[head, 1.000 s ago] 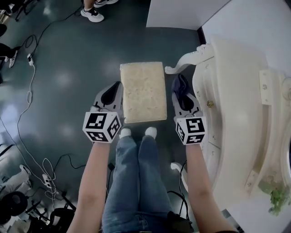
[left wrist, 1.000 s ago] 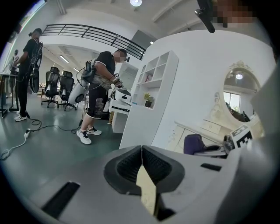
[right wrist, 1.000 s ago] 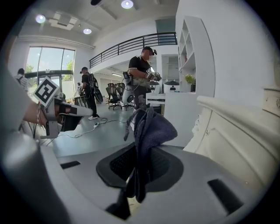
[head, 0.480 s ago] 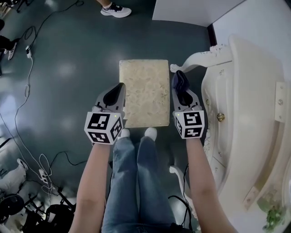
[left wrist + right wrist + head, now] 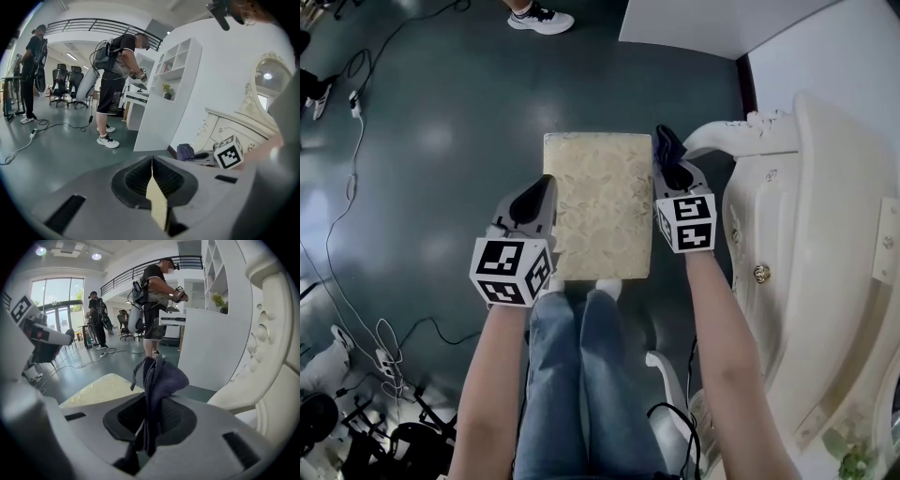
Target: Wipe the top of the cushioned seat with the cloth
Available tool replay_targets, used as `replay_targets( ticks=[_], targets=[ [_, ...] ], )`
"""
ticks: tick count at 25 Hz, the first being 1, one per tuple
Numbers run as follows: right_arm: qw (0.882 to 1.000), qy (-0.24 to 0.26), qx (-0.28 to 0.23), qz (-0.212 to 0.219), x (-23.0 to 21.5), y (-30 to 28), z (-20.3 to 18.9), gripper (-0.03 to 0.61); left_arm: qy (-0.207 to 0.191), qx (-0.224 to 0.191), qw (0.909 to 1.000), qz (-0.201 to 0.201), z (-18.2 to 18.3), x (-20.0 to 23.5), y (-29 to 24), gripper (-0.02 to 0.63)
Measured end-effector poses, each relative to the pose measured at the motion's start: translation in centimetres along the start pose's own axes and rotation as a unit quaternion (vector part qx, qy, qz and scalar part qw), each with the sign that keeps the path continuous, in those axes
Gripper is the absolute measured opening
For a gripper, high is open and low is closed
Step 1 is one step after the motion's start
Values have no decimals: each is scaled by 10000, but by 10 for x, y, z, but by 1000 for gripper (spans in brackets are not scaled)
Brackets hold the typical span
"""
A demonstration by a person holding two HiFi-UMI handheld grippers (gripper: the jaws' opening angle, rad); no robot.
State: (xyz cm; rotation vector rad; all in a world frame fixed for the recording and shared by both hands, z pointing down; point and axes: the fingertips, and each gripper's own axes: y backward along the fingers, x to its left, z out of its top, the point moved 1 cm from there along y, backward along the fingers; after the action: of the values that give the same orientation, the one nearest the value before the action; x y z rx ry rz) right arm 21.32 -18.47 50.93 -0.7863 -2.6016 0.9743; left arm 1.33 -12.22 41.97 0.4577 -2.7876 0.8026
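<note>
1. Your left tool [image 5: 151,164] is closed. Its jaws meet along a thin seam with nothing held between them, and only a pale sliver of the seat shows through the lower gap.
2. Your right tool [image 5: 149,397] is clamped on the dark purple cloth [image 5: 159,376]. The cloth bunches up above the jaw tips and trails down between the pads.
3. The cushioned seat [image 5: 600,206] stands on the grey floor [image 5: 441,159] just ahead of your feet, its cream patterned top bare. In the head view your left tool sits at its left edge about midway along, and your right tool sits beside its far right corner. You cannot tell from these views whether the cloth touches the top.
4. A white carved vanity [image 5: 811,272] stands close on your right, and its curled leg [image 5: 727,136] reaches in just beside the cloth.
5. Cables [image 5: 352,150] trail over the floor on your left.
6. Farther off, a white shelf unit [image 5: 168,89] stands beyond the seat, with a person [image 5: 115,70] standing beside it.
</note>
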Motion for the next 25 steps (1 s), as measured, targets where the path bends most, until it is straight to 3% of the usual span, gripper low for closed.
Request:
replay_targets(
  ticks=[7, 11, 19, 22, 25],
  targets=[
    [9974, 70, 718, 4, -11, -44, -15, 37, 6, 81, 9999, 63, -1, 13, -6, 5],
    [9930, -160, 1174, -29, -16, -60, -30, 37, -7, 102, 9999, 81, -1, 19, -8, 5],
    [9912, -272, 1296, 81, -13, -80, -27, 37, -43, 157, 9998, 101, -6, 28, -5, 5],
    [9899, 203, 1381, 260, -6, -82, -26, 37, 3, 144, 9998, 125, -6, 32, -2, 5],
    [9811, 1072, 1512, 549, 3, -82, -25, 37, 28, 159, 9998, 131, -8, 32, -3, 5]
  ],
)
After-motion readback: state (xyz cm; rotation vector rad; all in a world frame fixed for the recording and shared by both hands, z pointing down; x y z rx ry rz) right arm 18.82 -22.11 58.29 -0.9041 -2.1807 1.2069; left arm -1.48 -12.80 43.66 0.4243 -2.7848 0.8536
